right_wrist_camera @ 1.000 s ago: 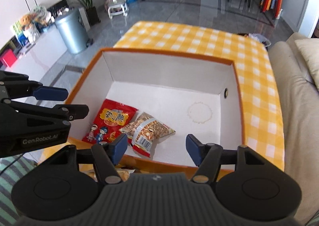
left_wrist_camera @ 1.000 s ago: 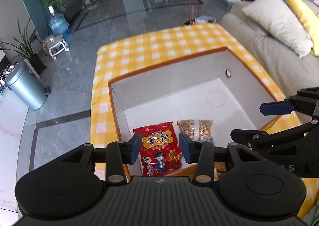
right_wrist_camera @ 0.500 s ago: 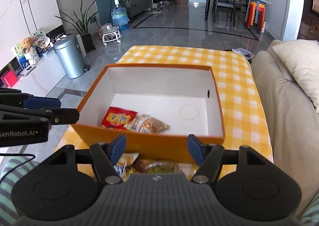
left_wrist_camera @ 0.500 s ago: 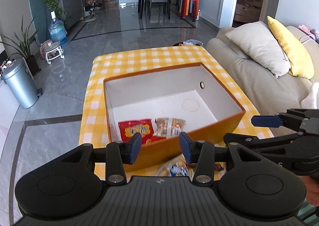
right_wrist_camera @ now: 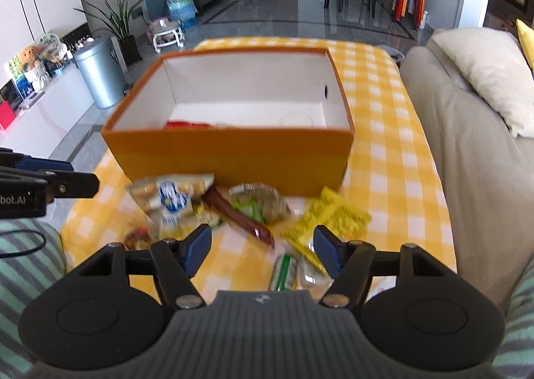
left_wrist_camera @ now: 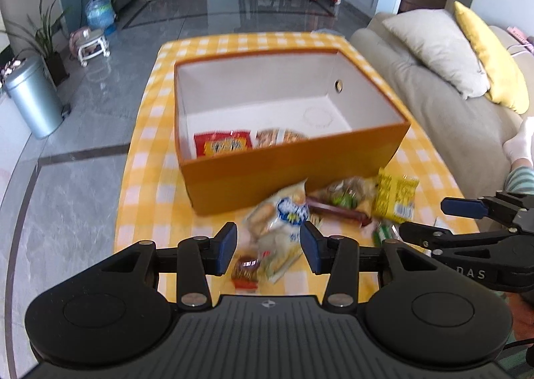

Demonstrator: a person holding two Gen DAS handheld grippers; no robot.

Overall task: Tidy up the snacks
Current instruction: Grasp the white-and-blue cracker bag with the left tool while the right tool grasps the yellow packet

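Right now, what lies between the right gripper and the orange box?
In the right wrist view, loose snacks: a yellow packet, a dark red sausage stick and a green-filled bag lie between the right gripper and the orange box.

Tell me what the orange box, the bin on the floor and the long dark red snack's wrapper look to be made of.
Orange box: probably cardboard, matte orange outside, plain white inside, with thin straight walls and a punched hole in one side.
Bin: looks like metal, a silvery brushed finish with soft highlights; painted plastic is possible.
Long dark red snack: likely plastic film, glossy and tight around a stick shape; blur hides detail.
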